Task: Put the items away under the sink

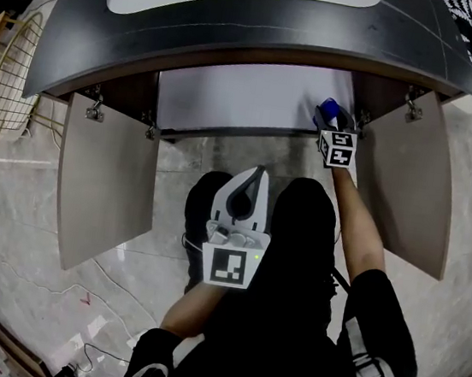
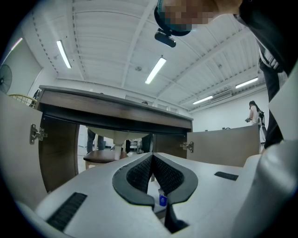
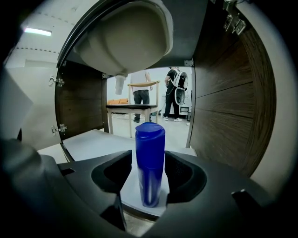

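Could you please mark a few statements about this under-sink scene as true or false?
1. Both cabinet doors stand open. True.
2. The left claw holds the blue bottle. False: its jaws are together on nothing; the bottle is between the right claw's jaws.
3. The bottle is upright on the white shelf. True.
4. The right claw is held back near the person's lap. False: it reaches into the cabinet's right side; the left claw is the one held back.
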`<state>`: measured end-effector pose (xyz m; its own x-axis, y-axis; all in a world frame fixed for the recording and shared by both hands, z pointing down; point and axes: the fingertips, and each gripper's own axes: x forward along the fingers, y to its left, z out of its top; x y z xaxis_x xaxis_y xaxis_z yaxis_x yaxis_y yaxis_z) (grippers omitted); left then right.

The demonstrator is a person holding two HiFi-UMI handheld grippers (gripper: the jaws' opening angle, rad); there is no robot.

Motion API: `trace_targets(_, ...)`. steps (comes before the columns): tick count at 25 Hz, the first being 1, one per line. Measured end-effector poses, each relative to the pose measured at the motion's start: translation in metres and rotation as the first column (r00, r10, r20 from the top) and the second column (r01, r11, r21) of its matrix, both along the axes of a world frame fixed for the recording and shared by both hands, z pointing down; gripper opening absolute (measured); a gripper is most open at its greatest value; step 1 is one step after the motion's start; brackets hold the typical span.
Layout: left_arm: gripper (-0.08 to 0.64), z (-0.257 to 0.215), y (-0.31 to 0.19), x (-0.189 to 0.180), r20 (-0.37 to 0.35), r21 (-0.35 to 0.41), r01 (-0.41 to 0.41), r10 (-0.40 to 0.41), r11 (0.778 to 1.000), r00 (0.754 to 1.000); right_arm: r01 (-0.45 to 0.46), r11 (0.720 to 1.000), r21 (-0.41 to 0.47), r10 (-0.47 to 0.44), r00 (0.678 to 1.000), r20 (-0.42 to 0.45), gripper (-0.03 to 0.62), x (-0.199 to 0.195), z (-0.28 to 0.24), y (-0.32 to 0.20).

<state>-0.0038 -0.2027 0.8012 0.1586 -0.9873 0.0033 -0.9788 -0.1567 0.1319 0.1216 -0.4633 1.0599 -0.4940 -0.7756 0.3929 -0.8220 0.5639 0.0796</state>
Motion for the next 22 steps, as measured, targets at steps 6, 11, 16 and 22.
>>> trace_targets(6, 0.014, -0.001, -0.006, -0.005, -0.020, 0.004, -0.008, 0.008, 1.000, 1.000, -0.042, 0.997, -0.060, 0.045, 0.997, 0.055, 0.230, 0.007, 0.000, 0.011)
trace_targets(11, 0.015, -0.010, -0.018, -0.014, -0.026, -0.005, -0.020, 0.020, 1.000, 0.999, -0.068, 0.978, -0.196, 0.081, 0.995, 0.060, 0.230, 0.015, 0.007, 0.041)
trace_targets(16, 0.014, -0.046, -0.037, -0.023, -0.028, -0.046, -0.022, 0.020, 0.999, 0.999, -0.065, 0.931, -0.360, 0.066, 0.998, -0.010, 0.106, 0.016, 0.004, 0.082)
trace_targets(22, 0.014, -0.119, -0.036, -0.032, -0.030, -0.131, -0.015, 0.011, 0.991, 0.999, -0.148, 0.856, -0.496, 0.118, 0.989, -0.091, 0.021, 0.025, -0.048, 0.140)
